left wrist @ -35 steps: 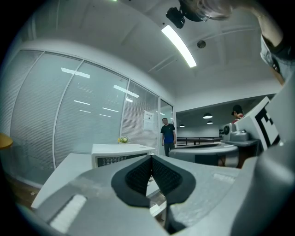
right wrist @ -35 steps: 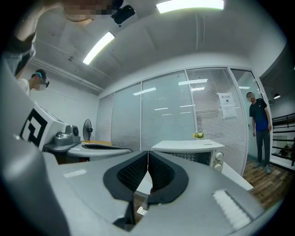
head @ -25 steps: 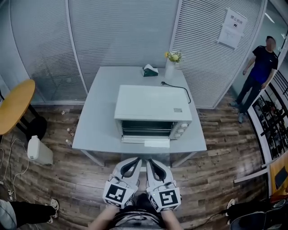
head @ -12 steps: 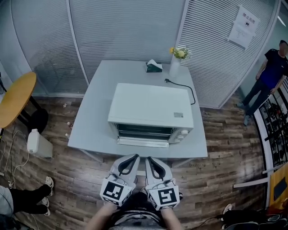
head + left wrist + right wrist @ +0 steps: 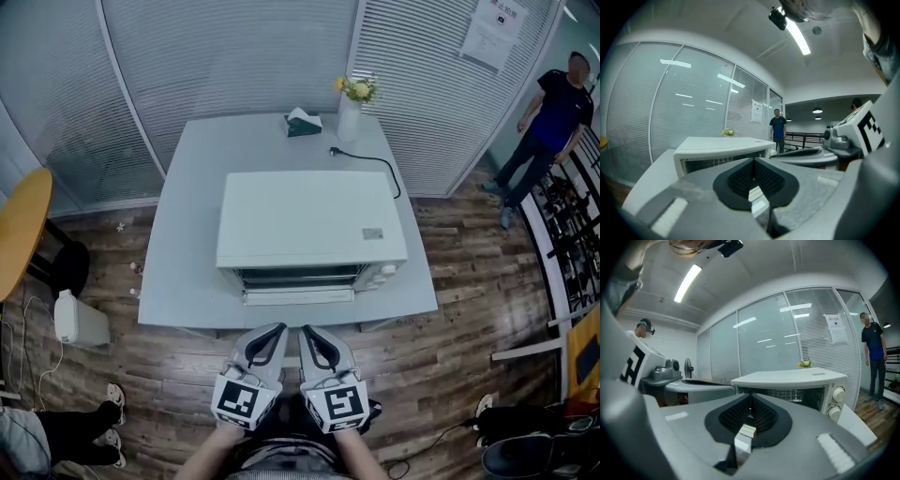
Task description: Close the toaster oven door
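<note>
A white toaster oven [image 5: 312, 220] stands on a grey table [image 5: 187, 234], its door [image 5: 298, 296] folded down at the front edge. Both grippers hang side by side below the table's near edge, short of the door and touching nothing. My left gripper [image 5: 277, 330] is shut and empty. My right gripper [image 5: 306, 332] has its jaws almost together, just starting to part, with nothing between them. The left gripper view looks past its closed tips [image 5: 753, 161] at the oven [image 5: 722, 152]. The right gripper view shows the oven [image 5: 797, 385] and its knobs [image 5: 838, 394] beyond the tips [image 5: 750, 399].
A vase of flowers [image 5: 352, 108], a tissue box [image 5: 302, 122] and the unplugged power cord [image 5: 370, 164] lie behind the oven. A person [image 5: 548, 122] stands at the far right. A yellow round table [image 5: 19, 234] and a white container [image 5: 75, 319] sit left.
The head view has moved nearer and more over the table, so the oven's top fills more of it. Both grippers stay side by side below the table edge.
</note>
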The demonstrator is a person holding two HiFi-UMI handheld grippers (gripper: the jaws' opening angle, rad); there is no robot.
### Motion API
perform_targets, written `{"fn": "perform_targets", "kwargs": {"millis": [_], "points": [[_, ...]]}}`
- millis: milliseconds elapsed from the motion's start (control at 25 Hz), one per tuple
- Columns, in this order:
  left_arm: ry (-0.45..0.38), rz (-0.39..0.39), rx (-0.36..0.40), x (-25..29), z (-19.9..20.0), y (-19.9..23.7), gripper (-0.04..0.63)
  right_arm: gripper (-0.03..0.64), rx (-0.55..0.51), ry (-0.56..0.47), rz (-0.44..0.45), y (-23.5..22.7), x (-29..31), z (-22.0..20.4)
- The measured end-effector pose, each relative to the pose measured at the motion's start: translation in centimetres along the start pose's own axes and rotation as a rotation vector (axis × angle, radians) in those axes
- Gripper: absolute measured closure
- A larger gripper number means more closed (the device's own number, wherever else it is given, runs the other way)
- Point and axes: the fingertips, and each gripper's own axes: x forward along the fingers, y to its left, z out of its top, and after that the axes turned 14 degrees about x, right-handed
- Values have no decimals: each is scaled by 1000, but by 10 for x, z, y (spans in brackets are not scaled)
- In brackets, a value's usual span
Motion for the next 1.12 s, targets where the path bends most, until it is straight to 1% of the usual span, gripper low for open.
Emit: {"fn": "perform_targets", "kwargs": {"millis": [80, 160, 200, 360, 520, 680, 880, 1080, 1120], "points": [[10, -24, -4, 0, -8, 0, 595, 604, 8, 14, -22, -2, 4, -8], [22, -37, -42, 1, -15, -1, 595, 604, 18, 32, -42, -5, 7, -20], [23, -48, -48, 1, -19, -2, 595, 604, 25, 40, -52, -7, 9, -26], [22, -104, -36, 3, -35, -5, 595, 604, 52, 76, -98, -15, 14, -50], [67, -130, -27, -1, -62, -6, 595, 604, 76, 148, -133, -27, 20, -87], [113, -159, -28, -8, -87, -7, 595, 604, 184, 209, -155, -38, 18, -132], [159, -184, -77, -13, -110, -8, 595, 601, 350, 275, -206, -57, 3, -190], [197, -203, -83, -16, -129, -12, 595, 578, 446, 347, -265, -69, -17, -236], [204, -208, -84, -17, -134, -14, 595, 564, 471, 356, -277, -71, -21, -243]]}}
